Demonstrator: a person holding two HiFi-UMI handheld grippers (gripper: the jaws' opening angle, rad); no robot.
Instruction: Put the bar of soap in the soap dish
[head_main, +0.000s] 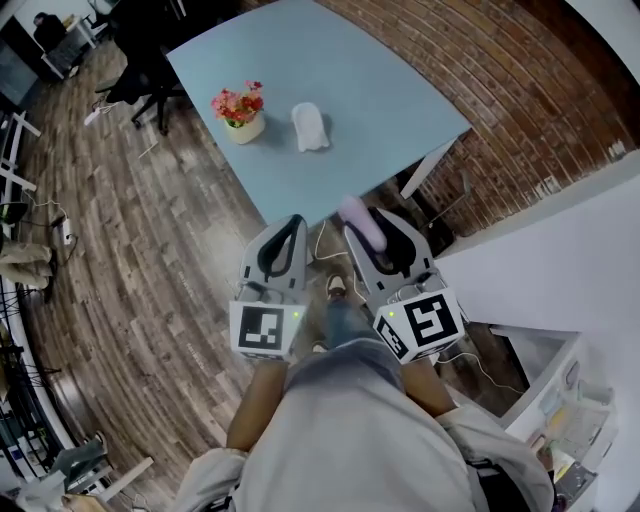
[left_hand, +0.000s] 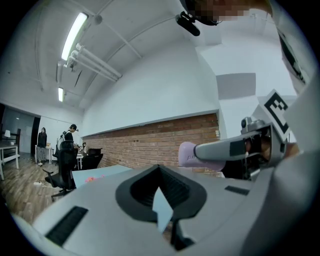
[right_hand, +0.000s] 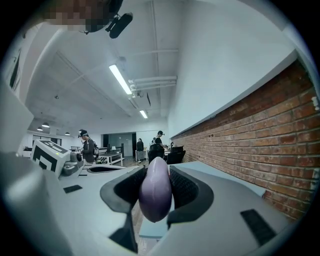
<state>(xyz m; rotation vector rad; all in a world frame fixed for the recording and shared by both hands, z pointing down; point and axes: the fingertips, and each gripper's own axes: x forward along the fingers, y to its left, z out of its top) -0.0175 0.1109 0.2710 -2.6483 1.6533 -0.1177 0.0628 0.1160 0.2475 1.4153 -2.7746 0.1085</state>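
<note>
Head view: left gripper (head_main: 293, 222) and right gripper (head_main: 368, 222) side by side over the wood floor (head_main: 150, 250), at the near edge of the blue table (head_main: 380, 90). A purple soap bar (head_main: 358, 218) sticks out of the right one. The white soap dish (head_main: 310, 127) sits on the table beside a flower pot (head_main: 240, 115), well apart from the soap.

Left gripper view: jaws tip to tip, nothing between them.

Right gripper view: pads clamped on both sides of the soap bar, which stands on edge.
</note>
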